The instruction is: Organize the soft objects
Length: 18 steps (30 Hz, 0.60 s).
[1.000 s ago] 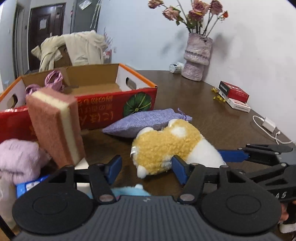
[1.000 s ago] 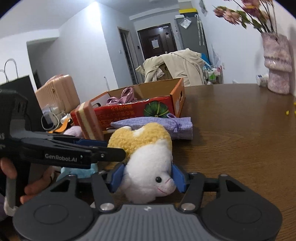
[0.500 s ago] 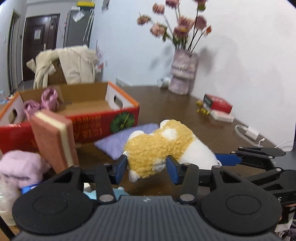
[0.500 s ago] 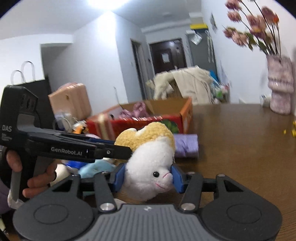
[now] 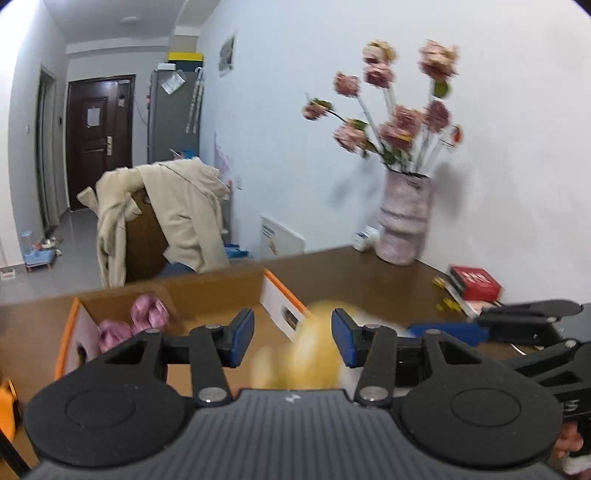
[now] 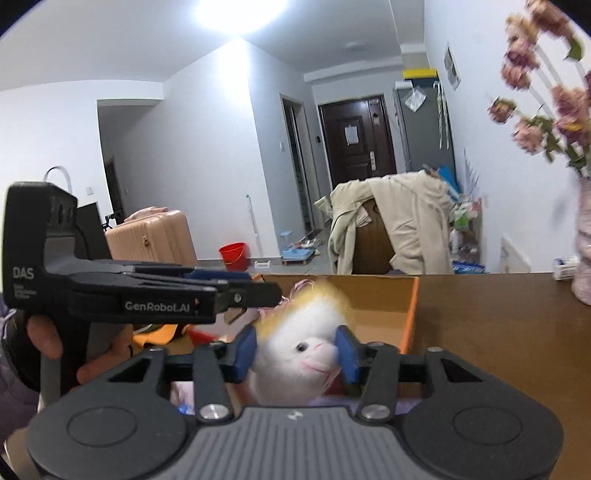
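Right wrist view: our right hand-held gripper [image 6: 295, 349] pinched the plush toy [image 6: 295, 365] at lower centre, before the cardboard box [image 6: 410, 317]; our left hand-held gripper [image 5: 291, 341] stood spread.

Plush toy [image 5: 314, 354]: I see only a motion-blurred yellow smear in the left wrist view, lower body hidden behind the gripper housing.
Flowers [image 5: 391, 110]: blurred above the vase [image 5: 404, 218].
Box [image 6: 384, 295]: near wall hidden behind the toy.

Light: bright white ceiling lamp [image 6: 236, 14] glares overhead.
Blur: yellow-and-white plush toy [image 5: 317, 354] and pink dried flowers [image 5: 399, 110] smeared.
Edges: fisheye bending, dark corners.
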{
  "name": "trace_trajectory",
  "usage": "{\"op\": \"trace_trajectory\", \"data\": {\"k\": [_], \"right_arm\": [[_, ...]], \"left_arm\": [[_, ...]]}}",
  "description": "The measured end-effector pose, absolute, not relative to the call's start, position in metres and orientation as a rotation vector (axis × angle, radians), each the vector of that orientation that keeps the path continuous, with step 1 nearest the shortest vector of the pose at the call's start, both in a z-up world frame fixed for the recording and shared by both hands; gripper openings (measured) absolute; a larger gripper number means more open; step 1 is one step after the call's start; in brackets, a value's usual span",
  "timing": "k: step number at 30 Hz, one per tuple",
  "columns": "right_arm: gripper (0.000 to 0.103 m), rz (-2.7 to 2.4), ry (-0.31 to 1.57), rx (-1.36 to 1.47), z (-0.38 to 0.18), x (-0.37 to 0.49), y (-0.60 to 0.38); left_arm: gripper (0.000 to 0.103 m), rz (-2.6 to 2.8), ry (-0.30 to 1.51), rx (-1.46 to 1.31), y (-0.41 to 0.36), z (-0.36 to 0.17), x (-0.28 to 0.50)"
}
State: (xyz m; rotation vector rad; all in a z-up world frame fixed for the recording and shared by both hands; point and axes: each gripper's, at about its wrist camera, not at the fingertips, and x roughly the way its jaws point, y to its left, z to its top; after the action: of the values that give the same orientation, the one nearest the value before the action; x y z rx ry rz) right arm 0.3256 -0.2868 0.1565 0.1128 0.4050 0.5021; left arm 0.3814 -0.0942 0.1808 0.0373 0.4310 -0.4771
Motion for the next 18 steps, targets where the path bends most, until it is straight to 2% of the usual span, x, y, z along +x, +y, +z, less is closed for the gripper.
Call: {"op": "trace_trajectory", "data": {"k": [1,2,4,7,9,10,11,12,13,14,18], "right_arm": [[0.008,0.504,0.418,0.120,0.158,0.341,-0.284],[0.004,0.496,0.426,0.127,0.159,0.358,-0.281],[0.004,0.465,0.440,0.103,0.155,0.395,-0.274],[0.008,0.431,0.463,0.092,0.138,0.427,-0.270],[0.012,0.471,0.463,0.076,0.127,0.426,-0.272],[0.014,0.491,0.467,0.068,0.122,0.420,-0.273],[0.031,0.532,0.474,0.058,0.116,0.412,-0.275],[0.053,0.568,0.478,0.059,0.111,0.404,-0.278],[0.062,0.583,0.482,0.069,0.107,0.396,-0.281],[0.065,0.585,0.490,0.076,0.105,0.388,-0.282],[0.065,0.612,0.512,0.094,0.093,0.352,-0.288]], "left_arm": [[0.048,-0.472,0.434,0.029,-0.093,0.183,0.393],[0.048,-0.492,0.437,0.023,-0.092,0.183,0.409],[0.048,-0.508,0.450,0.017,-0.093,0.177,0.435],[0.048,-0.472,0.501,-0.004,-0.085,0.165,0.460],[0.057,-0.509,0.489,-0.039,-0.066,0.160,0.449],[0.071,-0.528,0.483,-0.042,-0.057,0.158,0.437],[0.083,-0.546,0.481,-0.033,-0.050,0.156,0.423],[0.084,-0.579,0.465,-0.003,-0.045,0.154,0.406],[0.084,-0.614,0.445,0.047,-0.041,0.152,0.389],[0.084,-0.635,0.432,0.102,-0.039,0.150,0.376],[0.084,-0.729,0.466,0.181,-0.033,0.135,0.346]]}}
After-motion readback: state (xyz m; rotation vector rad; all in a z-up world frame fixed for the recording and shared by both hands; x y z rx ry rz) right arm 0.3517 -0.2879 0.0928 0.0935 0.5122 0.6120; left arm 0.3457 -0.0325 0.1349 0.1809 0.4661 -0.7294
